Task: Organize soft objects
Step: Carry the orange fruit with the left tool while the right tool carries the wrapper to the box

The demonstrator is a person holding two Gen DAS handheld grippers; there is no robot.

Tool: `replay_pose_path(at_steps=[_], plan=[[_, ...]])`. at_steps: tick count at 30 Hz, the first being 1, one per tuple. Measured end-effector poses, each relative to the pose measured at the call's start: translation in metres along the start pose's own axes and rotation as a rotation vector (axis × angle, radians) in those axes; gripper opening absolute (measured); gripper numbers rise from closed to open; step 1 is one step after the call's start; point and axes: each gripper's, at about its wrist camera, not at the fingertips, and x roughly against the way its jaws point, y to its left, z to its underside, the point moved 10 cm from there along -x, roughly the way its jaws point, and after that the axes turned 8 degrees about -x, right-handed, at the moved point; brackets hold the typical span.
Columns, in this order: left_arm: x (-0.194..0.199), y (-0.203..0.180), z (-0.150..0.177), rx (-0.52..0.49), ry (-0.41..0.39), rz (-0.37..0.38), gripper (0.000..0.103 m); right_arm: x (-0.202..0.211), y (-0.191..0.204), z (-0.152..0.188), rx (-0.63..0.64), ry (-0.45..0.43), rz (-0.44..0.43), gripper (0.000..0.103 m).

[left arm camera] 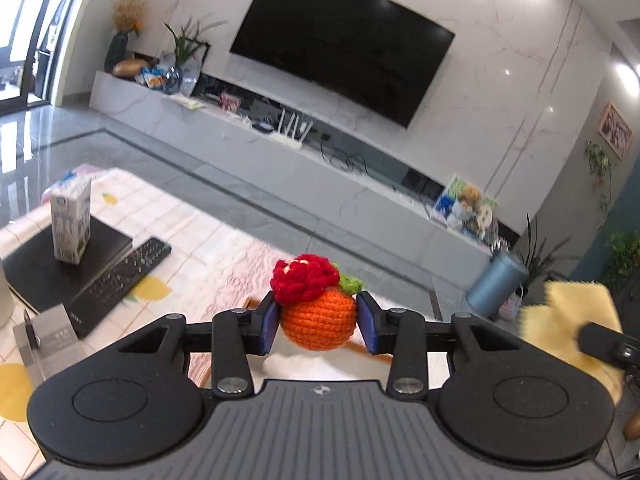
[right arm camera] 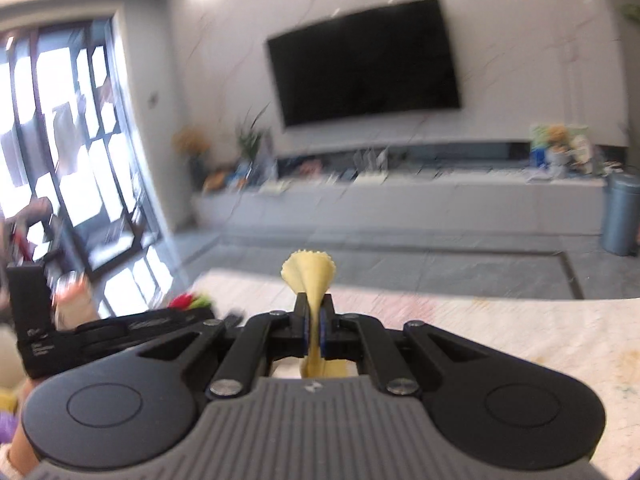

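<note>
I hold the crocheted orange (left arm camera: 318,322) clamped in my left gripper (left arm camera: 318,322) above the table (left arm camera: 224,236), and my right gripper (right arm camera: 316,326), pinching the yellow cloth (right arm camera: 308,276), is just right of it.

left hand-held gripper (left arm camera: 318,322): jaws half-spread, clamped, tilted down | right hand-held gripper (right arm camera: 314,326): jaws pinched tight, tilted down

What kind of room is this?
Most likely a home living room: a wall-mounted television above a long low media console, and a remote control on the cloth-covered table.
</note>
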Motion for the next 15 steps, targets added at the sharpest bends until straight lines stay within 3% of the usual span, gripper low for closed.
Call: replay_pose_path(at_steps=[3,7,11,15], plan=[[0.001,0.022,0.020,-0.002,0.046,0.004,0.046,-0.032,0.019,0.027,0.051,0.087,0.001,0.002],[0.002,0.028,0.042,-0.025,0.087,0.017,0.046,-0.064,0.025,0.064,-0.031,0.209,-0.026,0.002],[0.006,0.032,0.052,-0.019,0.111,0.026,0.046,-0.070,0.021,0.098,0.074,0.218,0.122,0.002],[0.005,0.024,0.058,-0.045,0.128,0.057,0.047,-0.069,0.005,0.120,0.069,0.269,0.183,0.002]])
